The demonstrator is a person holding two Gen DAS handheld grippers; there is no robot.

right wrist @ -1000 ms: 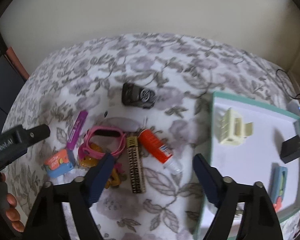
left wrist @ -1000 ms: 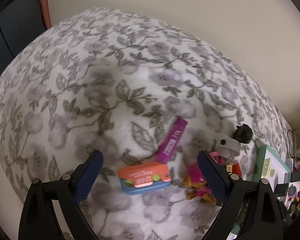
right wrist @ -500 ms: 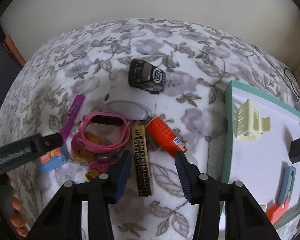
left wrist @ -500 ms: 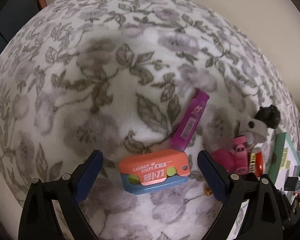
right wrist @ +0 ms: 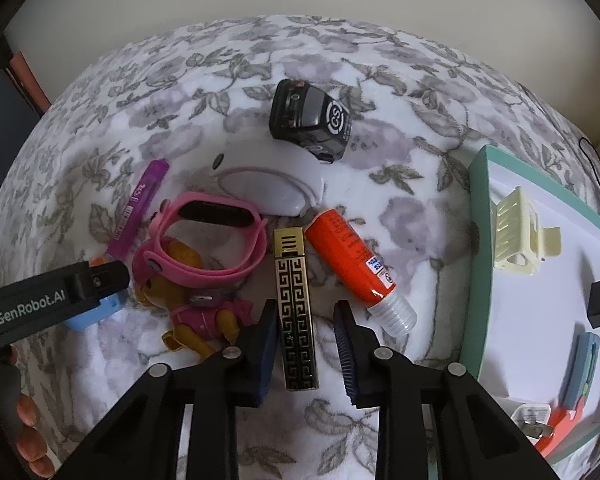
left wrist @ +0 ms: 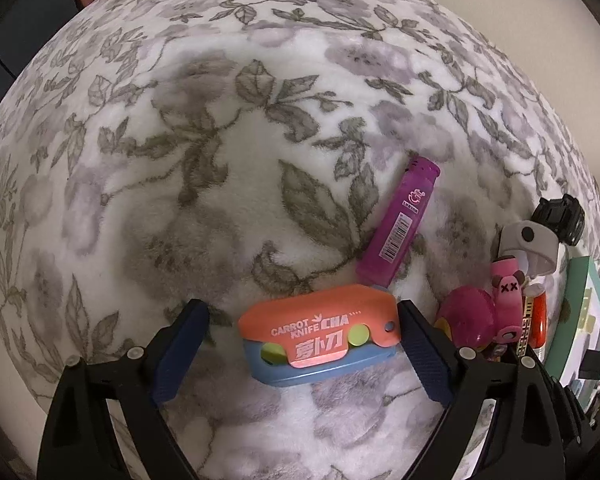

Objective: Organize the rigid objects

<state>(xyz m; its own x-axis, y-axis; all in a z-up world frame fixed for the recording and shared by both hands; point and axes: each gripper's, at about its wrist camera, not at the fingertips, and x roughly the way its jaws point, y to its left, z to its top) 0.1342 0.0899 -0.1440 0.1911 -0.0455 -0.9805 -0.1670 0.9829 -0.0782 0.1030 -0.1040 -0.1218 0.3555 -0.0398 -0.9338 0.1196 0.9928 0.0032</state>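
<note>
An orange and blue toy carrot knife lies on the floral blanket between the fingers of my left gripper. That gripper is open; its right pad sits at the knife's end and its left pad stands clear. My right gripper points down over a black and gold patterned bar. Its jaws are closing with the bar between them. The left pad is nearly on the bar and a gap shows on the right. The left gripper's finger crosses the right wrist view.
A pink watch band, a toy dog, a purple lighter, a white mouse, a black toy car and an orange tube crowd the blanket. The green-rimmed tray at right holds a cream hair clip.
Both grippers have come down toward the blanket. The right jaws have narrowed from wide to close around the black and gold bar. The left fingers now straddle the carrot knife.
</note>
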